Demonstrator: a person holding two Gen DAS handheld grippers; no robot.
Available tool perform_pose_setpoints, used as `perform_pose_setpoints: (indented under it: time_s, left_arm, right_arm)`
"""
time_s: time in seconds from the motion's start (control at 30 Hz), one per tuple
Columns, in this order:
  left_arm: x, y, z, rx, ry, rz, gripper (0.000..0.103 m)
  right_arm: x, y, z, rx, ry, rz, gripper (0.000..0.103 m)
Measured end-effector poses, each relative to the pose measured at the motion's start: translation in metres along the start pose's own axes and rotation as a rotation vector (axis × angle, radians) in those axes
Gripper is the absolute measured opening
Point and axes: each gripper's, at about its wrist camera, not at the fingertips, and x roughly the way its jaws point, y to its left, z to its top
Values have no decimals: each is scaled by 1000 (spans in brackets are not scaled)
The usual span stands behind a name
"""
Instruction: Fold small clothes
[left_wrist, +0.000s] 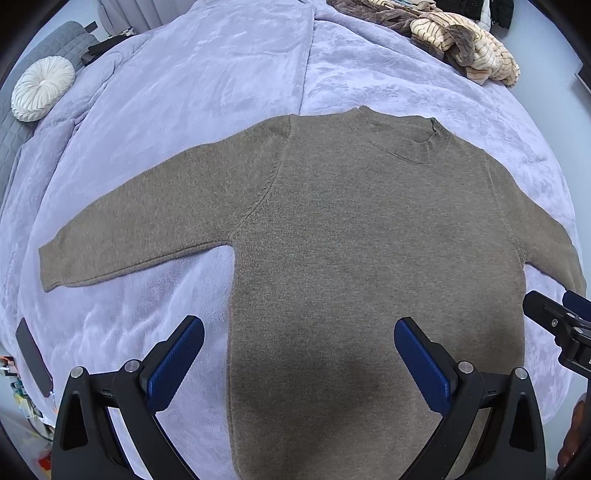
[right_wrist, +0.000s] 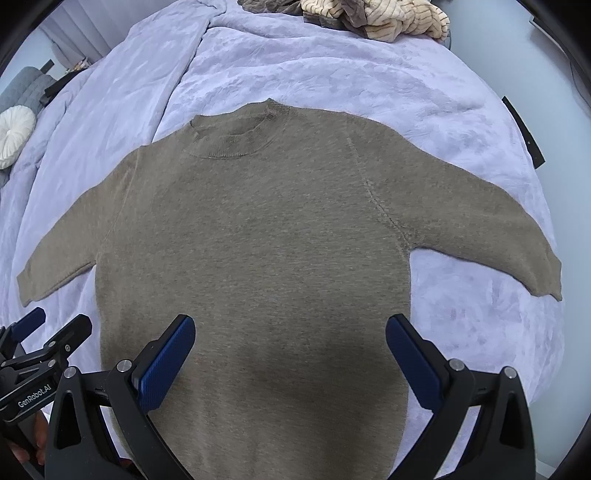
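Observation:
A small brown knit sweater (left_wrist: 351, 236) lies flat and face up on a lilac plush blanket (left_wrist: 207, 85), sleeves spread to both sides, collar at the far end. It also shows in the right wrist view (right_wrist: 258, 236). My left gripper (left_wrist: 299, 354) is open and empty, hovering above the sweater's lower left part. My right gripper (right_wrist: 290, 350) is open and empty above the sweater's lower middle. The right gripper also shows at the right edge of the left wrist view (left_wrist: 554, 314), and the left gripper at the left edge of the right wrist view (right_wrist: 48, 332).
A pile of beige striped and brown clothes (left_wrist: 461, 40) lies at the far end of the bed, also in the right wrist view (right_wrist: 373, 18). A round white cushion (left_wrist: 42, 88) sits far left. A dark phone (left_wrist: 33, 356) lies near the left edge.

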Motion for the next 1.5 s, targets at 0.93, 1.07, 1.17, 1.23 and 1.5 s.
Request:
perform_pose_setpoints:
  time_s: [0.93,1.07,1.17,1.23,1.5]
  left_arm:
    - [45,16,8,-22,76,-67,103]
    - [52,45,8,-82,56,-133,103]
    - [61,87,9,-169,33,-135,103]
    - [68,126,7,-247,13,-116,103]
    - [102,282,-15,-591,-63,-24,103]
  right_arm:
    - [37,8,1,5,69,-6,103]
    - [40,18,-4,-17,80,10,103]
    - [41,28,-9,-23,78,27,103]
    - [41,35,-12,-23,79,49,103]
    - [47,86,-27,-129,109,97,103]
